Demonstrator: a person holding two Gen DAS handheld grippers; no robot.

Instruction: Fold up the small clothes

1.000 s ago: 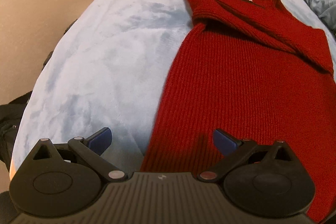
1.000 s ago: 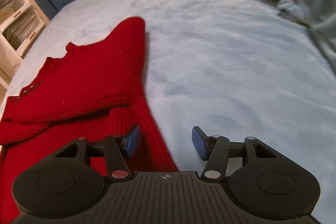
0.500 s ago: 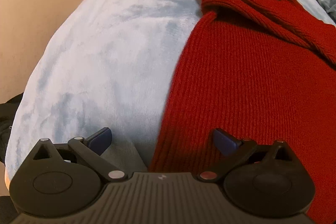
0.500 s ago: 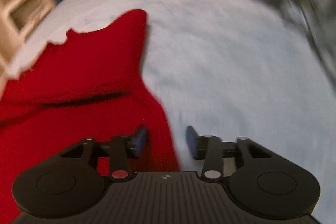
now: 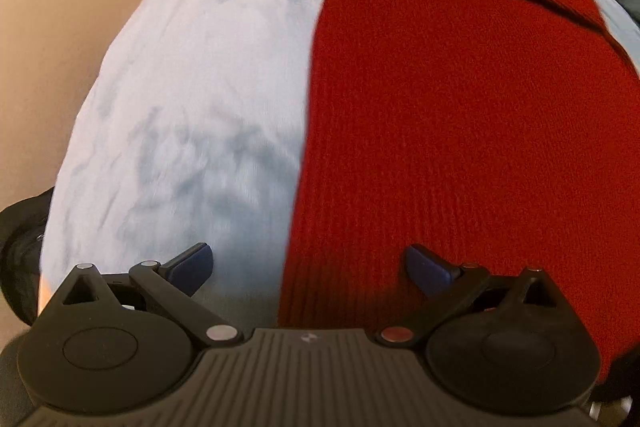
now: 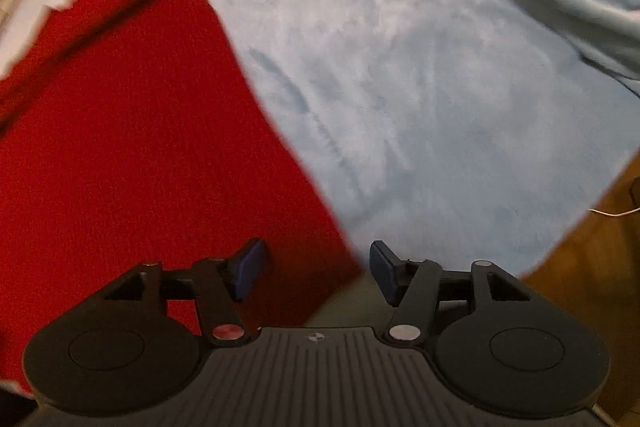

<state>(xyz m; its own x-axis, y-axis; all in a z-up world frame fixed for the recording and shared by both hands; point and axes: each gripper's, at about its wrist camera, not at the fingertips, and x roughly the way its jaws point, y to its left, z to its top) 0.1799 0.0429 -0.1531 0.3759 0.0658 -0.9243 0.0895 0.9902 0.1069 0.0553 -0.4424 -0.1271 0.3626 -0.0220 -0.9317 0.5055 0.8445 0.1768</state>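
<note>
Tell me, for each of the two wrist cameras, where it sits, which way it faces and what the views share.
Left wrist: rides the left gripper, pointing steeply down at the left edge of the red knit sweater on the light blue blanket; jaws wide apart, empty.
Right wrist: rides the right gripper, pointing steeply down at the sweater's right edge; jaws opening, not gripping the edge.
Shared: sweater and blanket; no hand shows in either view.
</note>
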